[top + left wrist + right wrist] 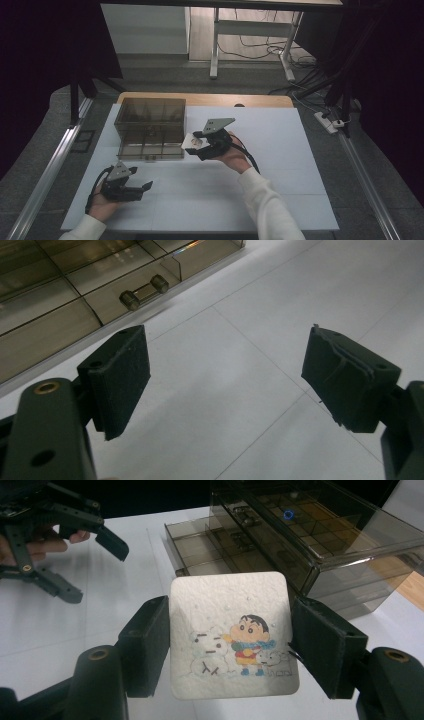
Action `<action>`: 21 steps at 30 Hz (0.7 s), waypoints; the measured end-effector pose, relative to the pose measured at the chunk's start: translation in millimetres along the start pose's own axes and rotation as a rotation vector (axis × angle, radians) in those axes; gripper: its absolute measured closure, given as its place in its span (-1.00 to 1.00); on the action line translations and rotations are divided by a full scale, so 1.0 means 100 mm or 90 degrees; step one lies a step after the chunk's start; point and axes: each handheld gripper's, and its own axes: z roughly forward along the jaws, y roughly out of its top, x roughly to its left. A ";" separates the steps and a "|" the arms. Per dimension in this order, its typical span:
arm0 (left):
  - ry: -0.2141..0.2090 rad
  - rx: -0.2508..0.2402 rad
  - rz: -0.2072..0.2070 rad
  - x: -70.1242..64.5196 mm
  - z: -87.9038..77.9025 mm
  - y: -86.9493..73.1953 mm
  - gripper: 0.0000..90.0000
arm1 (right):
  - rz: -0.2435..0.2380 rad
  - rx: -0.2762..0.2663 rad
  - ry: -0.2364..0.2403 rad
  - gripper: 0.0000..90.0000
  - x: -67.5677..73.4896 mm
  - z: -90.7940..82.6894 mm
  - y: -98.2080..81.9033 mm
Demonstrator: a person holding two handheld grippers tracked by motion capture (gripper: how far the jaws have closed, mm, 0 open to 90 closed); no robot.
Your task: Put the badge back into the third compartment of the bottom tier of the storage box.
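Observation:
A white square coaster (pixel 232 635) with a cartoon of a child and a snowman sits between the black pads of my right gripper (pixel 235 647), which is shut on its two sides. In the high view my right gripper (pixel 197 147) holds the coaster (pixel 191 141) just right of the open bottom drawer (pixel 150 150) of a smoky see-through drawer box (pixel 150 117). My left gripper (pixel 144 190) rests low at the front left of the table, open. Nothing lies between its pads (pixel 122 375), with white tabletop under them.
The drawer box (pixel 325 535) has several divided compartments, and its pulled-out drawer (pixel 200 555) has a small metal handle (pixel 144 290). A white mat (pixel 280 165) covers the table. Metal rails run along both sides, and a desk frame with cables stands beyond the far edge.

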 end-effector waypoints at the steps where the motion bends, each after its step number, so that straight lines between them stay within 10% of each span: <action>1: 0.000 0.001 0.000 0.00 0.00 0.00 -0.58 | 0.003 -0.001 0.000 -0.27 -0.01 0.02 0.01; 21: 0.002 0.001 -0.001 0.01 0.00 0.00 -0.58 | 0.004 0.008 0.015 -0.27 -0.02 0.29 0.13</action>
